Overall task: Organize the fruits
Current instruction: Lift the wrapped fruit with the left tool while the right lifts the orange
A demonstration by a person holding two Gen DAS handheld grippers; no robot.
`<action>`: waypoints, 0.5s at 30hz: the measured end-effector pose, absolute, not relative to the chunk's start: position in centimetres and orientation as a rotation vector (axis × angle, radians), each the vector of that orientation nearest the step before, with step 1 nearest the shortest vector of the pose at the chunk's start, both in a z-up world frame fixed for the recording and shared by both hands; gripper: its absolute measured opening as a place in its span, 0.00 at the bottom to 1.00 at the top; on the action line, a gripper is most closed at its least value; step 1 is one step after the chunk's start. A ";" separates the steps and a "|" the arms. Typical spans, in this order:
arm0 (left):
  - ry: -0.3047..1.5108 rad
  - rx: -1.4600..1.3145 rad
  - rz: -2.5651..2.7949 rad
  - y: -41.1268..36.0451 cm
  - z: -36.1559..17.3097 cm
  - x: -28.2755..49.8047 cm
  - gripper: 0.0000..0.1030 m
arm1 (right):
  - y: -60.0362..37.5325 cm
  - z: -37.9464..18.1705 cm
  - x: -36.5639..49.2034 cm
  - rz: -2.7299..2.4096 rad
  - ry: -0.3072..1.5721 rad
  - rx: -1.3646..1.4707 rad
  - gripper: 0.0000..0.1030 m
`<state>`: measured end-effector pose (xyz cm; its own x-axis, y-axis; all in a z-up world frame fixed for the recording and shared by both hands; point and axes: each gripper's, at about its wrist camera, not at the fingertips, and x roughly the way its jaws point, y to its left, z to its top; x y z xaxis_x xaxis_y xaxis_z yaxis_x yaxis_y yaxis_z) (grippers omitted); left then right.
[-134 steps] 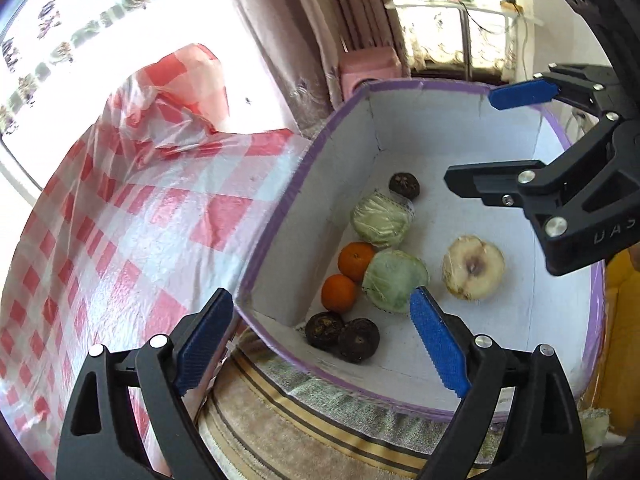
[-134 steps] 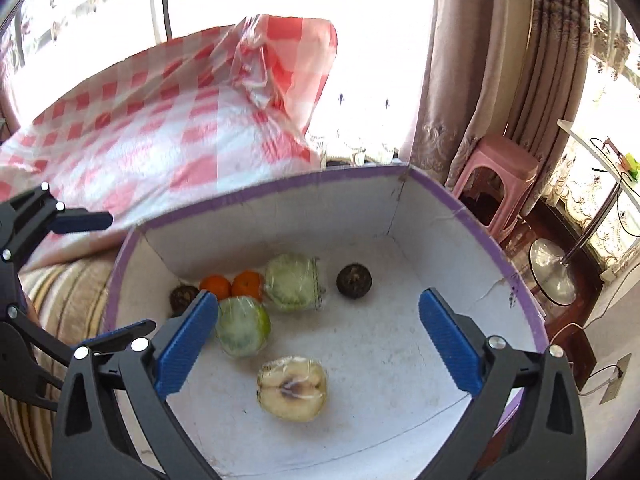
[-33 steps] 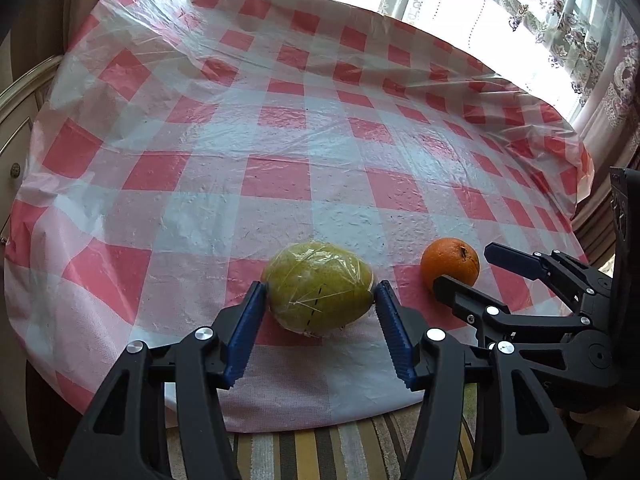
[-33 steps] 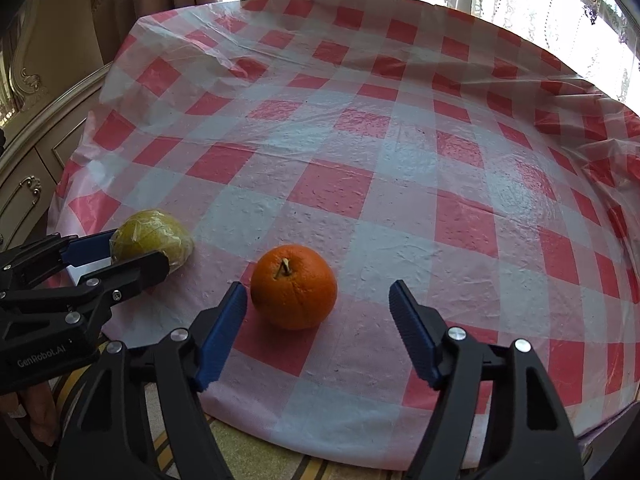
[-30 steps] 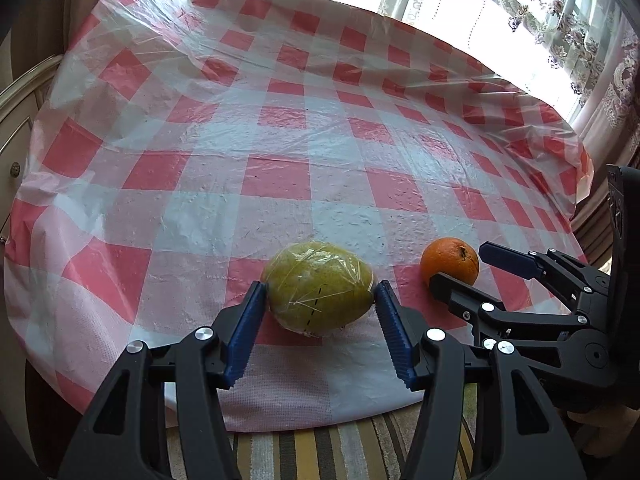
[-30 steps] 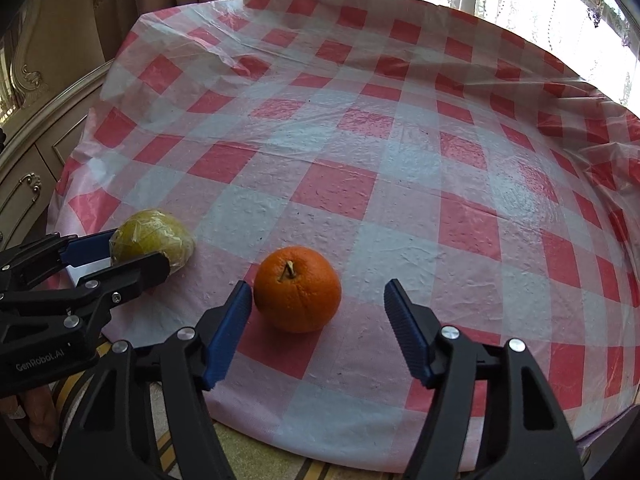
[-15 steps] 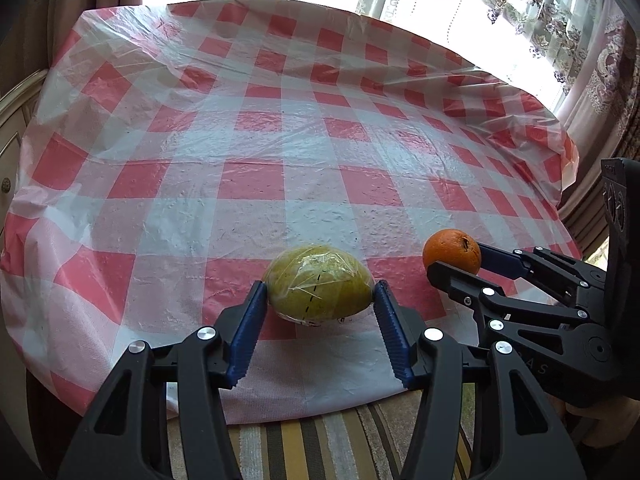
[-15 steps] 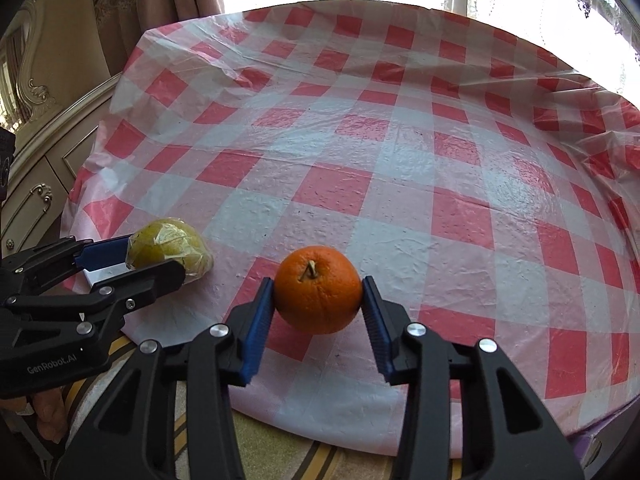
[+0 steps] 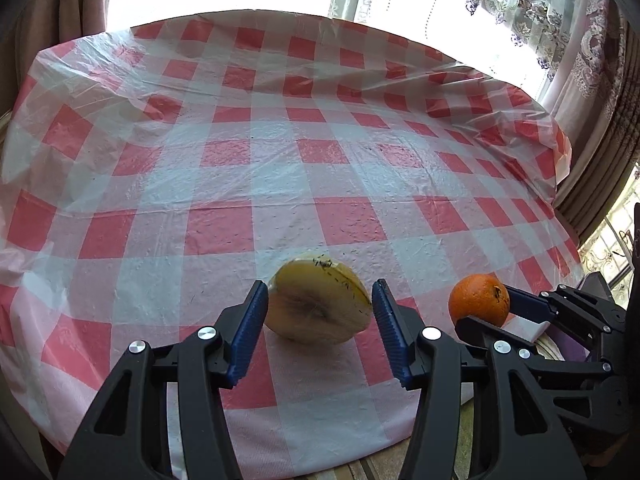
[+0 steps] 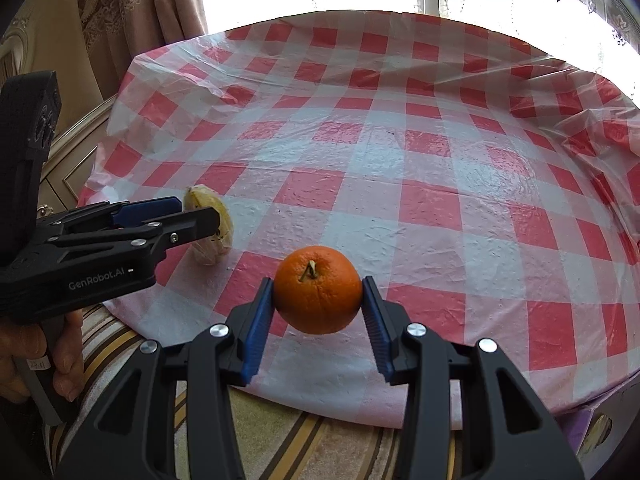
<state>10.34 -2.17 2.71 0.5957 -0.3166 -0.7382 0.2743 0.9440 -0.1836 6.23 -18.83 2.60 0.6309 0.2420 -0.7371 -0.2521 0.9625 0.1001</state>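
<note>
My left gripper [image 9: 318, 312] is shut on a plastic-wrapped yellow fruit half [image 9: 318, 306] and holds it just above the table's near edge; the cut face tilts toward the camera. It also shows in the right wrist view [image 10: 210, 232] at the left. My right gripper [image 10: 318, 300] is shut on an orange [image 10: 318, 294], lifted off the cloth. The orange [image 9: 479, 299] shows at the right of the left wrist view, between the right gripper's fingers.
The round table wears a red-and-white checked plastic cloth [image 9: 280, 152]. A striped towel [image 10: 280, 440] lies below the table edge. A purple box rim [image 10: 600, 420] shows at the lower right. Curtains and bright windows stand behind.
Both grippers have lifted and drawn back with their fruits. The yellow half has tipped so its cut face shows. The right gripper closed on the orange about half a second ago.
</note>
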 end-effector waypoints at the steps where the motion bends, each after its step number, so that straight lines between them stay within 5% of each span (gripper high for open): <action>1: 0.882 -0.055 -0.359 -2.4 2.4 10.9 0.50 | -18.8 2.6 6.2 0.284 0.841 -0.011 0.43; 7: 0.876 -0.024 -0.359 -3.5 2.2 12.1 0.53 | -19.3 2.6 6.3 0.281 0.839 0.009 0.43; 9: 0.882 -0.025 -0.361 -3.5 1.9 12.1 0.65 | -19.5 2.6 6.3 0.282 0.840 0.018 0.43; 13: 0.866 -0.022 -0.379 -3.5 2.0 11.6 0.67 | -19.6 2.6 6.3 0.285 0.839 0.023 0.43; 15: 0.864 -0.005 -0.370 -3.7 2.0 11.5 0.80 | -19.7 2.6 6.3 0.282 0.836 0.026 0.43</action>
